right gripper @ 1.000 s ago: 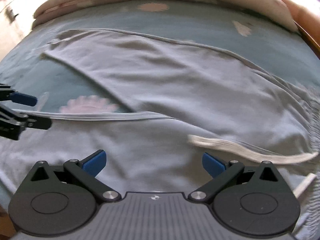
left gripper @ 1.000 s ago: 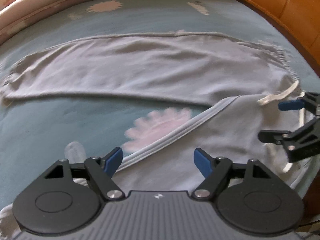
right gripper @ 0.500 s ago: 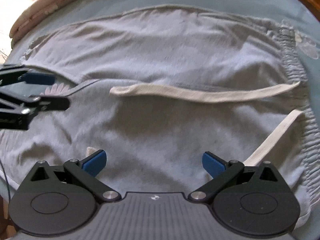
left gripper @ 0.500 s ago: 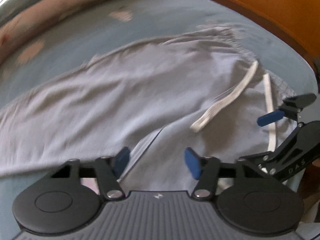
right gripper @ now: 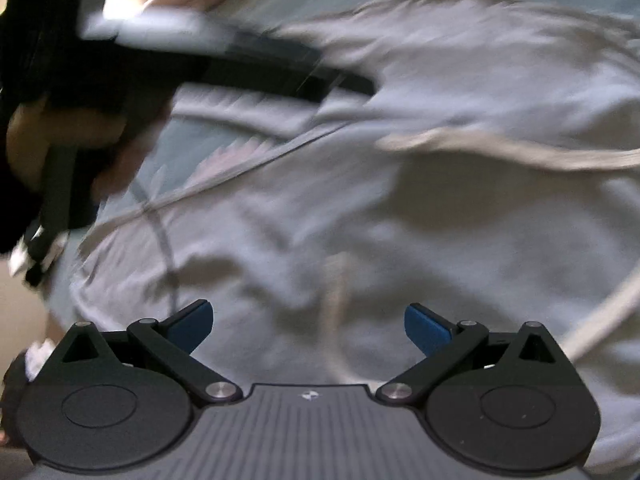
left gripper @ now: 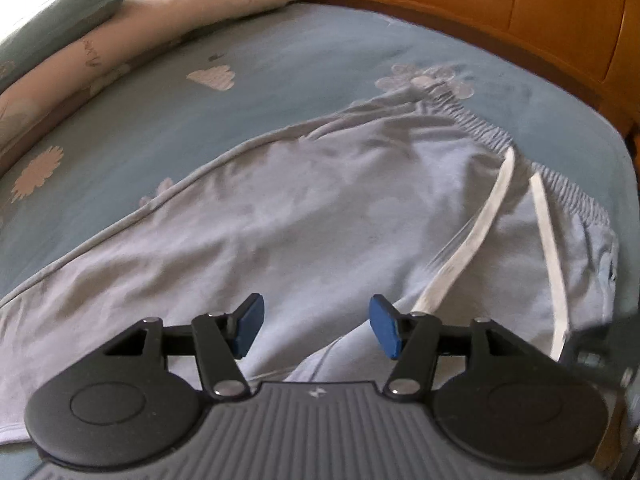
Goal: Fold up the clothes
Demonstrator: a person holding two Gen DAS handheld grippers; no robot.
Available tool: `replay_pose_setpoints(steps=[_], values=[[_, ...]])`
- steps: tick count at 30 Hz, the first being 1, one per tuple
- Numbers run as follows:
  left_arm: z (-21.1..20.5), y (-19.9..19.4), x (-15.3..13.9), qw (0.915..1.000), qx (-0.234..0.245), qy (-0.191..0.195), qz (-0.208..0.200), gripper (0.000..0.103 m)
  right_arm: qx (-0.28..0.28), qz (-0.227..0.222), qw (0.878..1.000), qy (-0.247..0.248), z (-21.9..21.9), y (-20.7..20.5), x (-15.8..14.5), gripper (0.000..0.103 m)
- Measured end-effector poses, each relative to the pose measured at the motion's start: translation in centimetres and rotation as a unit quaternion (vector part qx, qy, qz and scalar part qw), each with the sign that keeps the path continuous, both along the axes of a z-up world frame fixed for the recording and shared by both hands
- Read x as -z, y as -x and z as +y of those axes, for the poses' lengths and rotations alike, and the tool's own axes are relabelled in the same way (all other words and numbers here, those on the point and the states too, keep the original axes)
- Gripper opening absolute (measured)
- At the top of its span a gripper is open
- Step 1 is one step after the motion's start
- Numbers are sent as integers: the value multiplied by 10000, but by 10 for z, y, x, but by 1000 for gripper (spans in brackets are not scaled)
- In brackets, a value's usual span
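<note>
Trousers (left gripper: 328, 216) of pale grey lie spread on the bed (left gripper: 280, 80), and we hover over them with both pairs of tongs released, gripping nothing. To the left of the trousers' waistband (left gripper: 488, 136), the left tongs (left gripper: 316, 330) hang with blue pads parted over the cloth near the crotch, where one leg's seam runs out beneath them. We judge the step in hand to be taking hold for a first fold, and to do it well we should pinch a firm edge, waistband or hem, not loose middle cloth, and keep the two white drawstrings (left gripper: 476, 232) clear of the pads so they do not drag. Lifting both holds together should lay one leg squarely over the other. Right of that, the right tongs (right gripper: 308, 328) also stand wide apart over the cloth; the right view is blurred, so we cannot tell how near they are to it. The trousers look thin, soft and lightly creased, with a gathered elastic waistband nearest the wooden bed frame (left gripper: 520, 12).
</note>
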State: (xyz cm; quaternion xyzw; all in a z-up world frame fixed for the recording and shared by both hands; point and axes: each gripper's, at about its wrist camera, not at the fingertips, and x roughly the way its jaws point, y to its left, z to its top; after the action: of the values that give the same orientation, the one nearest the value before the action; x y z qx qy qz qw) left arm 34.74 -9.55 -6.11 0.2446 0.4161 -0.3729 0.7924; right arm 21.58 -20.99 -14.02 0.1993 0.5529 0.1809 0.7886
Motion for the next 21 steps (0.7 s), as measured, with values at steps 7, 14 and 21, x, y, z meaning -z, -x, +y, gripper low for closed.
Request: replay_pose_setpoints(steps=[7,14,21], values=[[34,-11,-7,9997,-173,-142,-95,60,-623,149,9953,-729,70,-12,2,103],[66,-10,-12,9990,-399,-190,13,60,-242,-474,9983,239,56,-19,-24,103],[88,8,-2,9976,-505,-205,433,60,962,-619,9811,1564,-33,-41,-31,103]])
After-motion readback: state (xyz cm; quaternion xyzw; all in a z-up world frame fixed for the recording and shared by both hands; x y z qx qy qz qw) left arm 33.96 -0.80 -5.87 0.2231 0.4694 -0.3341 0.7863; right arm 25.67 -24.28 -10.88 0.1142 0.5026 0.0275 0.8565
